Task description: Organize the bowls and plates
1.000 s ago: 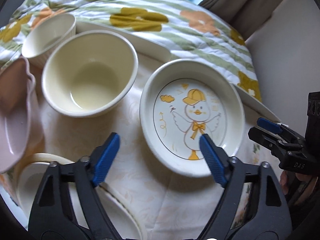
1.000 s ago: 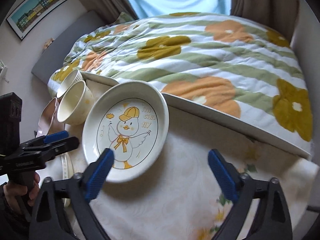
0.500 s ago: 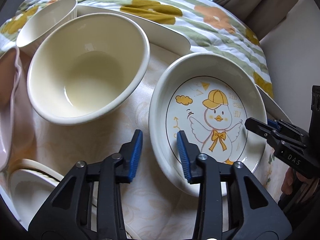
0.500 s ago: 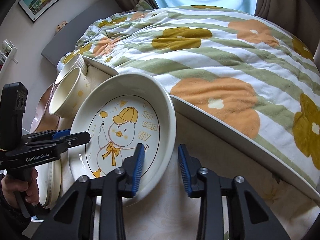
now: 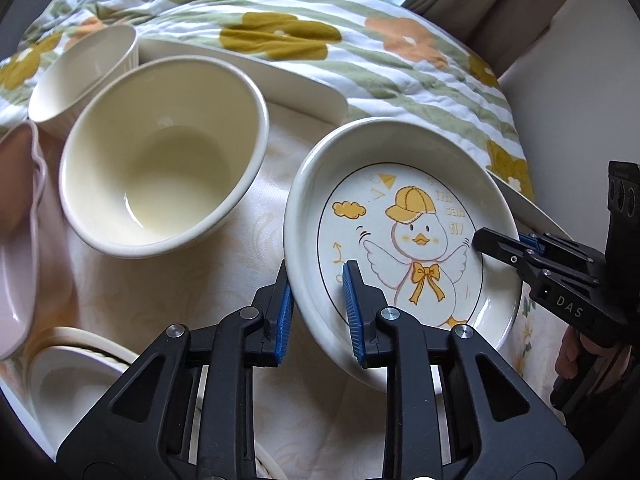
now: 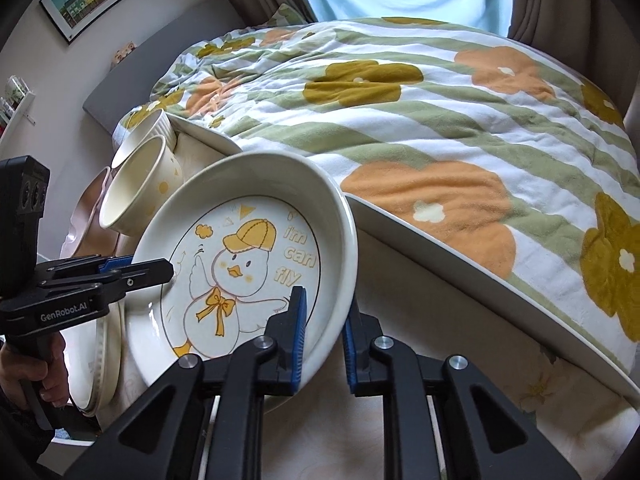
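Both tongs grip the duck plate (image 5: 404, 240) by opposite sides of its rim. The left tongs (image 5: 318, 306) are clamped on the rim nearest that camera, one pad under the outer wall and one inside the well; the right tongs (image 6: 323, 322) are clamped on the opposite rim in the same way. The plate looks tilted, its right side raised off the surface (image 5: 192, 280), near the front right corner.

Beyond it, toward the left edge, stands a cream bowl (image 5: 160, 156), apart from the plate, then a ribbed bowl (image 5: 84, 76) at the far left corner, with a pink dish (image 5: 16, 240) at the left edge. A white plate (image 5: 68, 376) lies at the near left corner. Past the far edge is the bed with its flowered quilt (image 6: 420, 120).

The glazed rim is probably slick: if the hands pull apart or lift unevenly, one grip could slide off and the plate would likely drop. Swinging it left risks striking the cream bowl.
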A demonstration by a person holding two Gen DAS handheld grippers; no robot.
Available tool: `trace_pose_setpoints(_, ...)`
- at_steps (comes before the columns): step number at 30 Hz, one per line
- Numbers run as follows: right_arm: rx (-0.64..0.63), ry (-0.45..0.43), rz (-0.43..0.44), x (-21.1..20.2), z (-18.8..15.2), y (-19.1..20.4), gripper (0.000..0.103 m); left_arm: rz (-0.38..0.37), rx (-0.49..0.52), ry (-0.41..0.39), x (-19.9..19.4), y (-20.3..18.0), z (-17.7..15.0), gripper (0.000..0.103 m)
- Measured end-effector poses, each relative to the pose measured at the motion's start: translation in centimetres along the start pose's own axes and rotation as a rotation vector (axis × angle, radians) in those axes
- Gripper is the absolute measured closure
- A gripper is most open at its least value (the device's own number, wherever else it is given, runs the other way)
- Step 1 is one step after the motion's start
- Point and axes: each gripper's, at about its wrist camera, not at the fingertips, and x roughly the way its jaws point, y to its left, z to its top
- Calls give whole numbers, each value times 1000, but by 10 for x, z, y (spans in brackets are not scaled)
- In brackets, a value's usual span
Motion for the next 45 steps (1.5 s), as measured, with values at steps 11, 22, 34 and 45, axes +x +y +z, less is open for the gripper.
trace_pose_setpoints(11,26,-104,-68,-62,-15,56,88,-85,106,-95,-86,18,-18,82)
trace_pose_setpoints(22,174,-172,-157,-93,-72,176,88,-172,271,-90,-160,91,-60,82)
trace_pose_setpoints(34,252,-81,-137,-40,-115,226,88,-176,288,15,-146,160,-112,82)
trace_pose_setpoints(45,187,-43,-187,-17,-116,236,88,-101,309,45,-112,166,-115,82)
